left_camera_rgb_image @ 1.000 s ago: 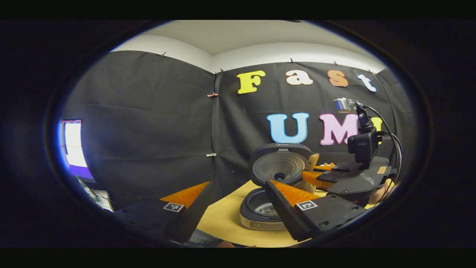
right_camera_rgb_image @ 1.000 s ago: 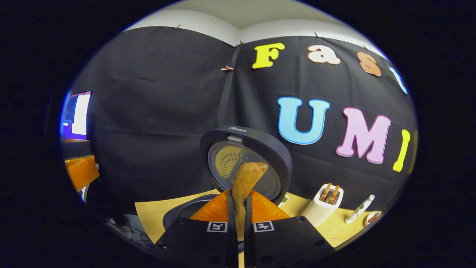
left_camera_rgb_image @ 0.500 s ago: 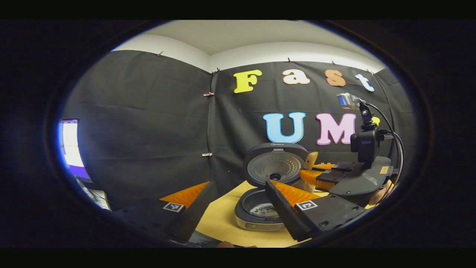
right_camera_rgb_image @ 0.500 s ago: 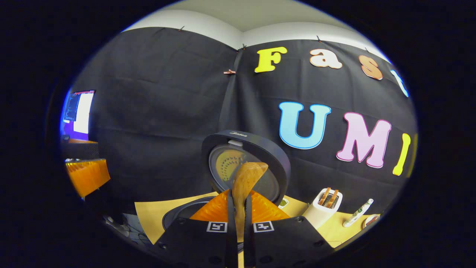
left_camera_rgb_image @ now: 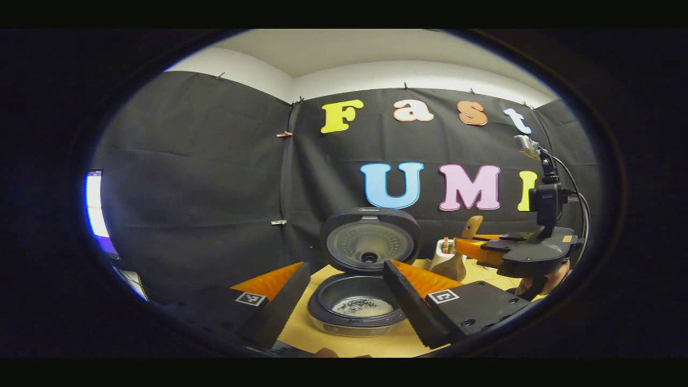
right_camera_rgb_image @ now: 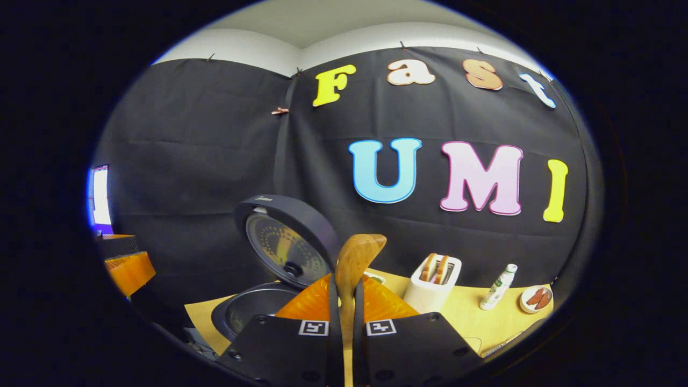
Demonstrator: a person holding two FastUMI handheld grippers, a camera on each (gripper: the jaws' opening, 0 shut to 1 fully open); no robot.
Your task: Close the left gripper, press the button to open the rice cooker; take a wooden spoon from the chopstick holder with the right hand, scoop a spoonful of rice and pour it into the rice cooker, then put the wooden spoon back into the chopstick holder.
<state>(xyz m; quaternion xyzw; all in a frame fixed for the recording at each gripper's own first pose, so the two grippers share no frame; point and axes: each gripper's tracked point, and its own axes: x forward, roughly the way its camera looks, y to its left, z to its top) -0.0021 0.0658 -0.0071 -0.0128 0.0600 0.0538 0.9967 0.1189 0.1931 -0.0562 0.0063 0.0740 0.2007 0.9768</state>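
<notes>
Right gripper (right_camera_rgb_image: 344, 317) clamps the pale wooden spoon (right_camera_rgb_image: 357, 258) w/ bowl up; left gripper (left_camera_rgb_image: 344, 293) gapes. White slotted chopstick holder (right_camera_rgb_image: 431, 284) near (narrow slot): misaligned handle could tip it.

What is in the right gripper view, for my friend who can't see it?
The right tongs are shut on a wooden spoon that sticks up, bowl on top. Behind it to the left, an open rice cooker sits on a yellow table with its lid raised. To the right stand a white chopstick holder, a small bottle and a small dish.
</notes>
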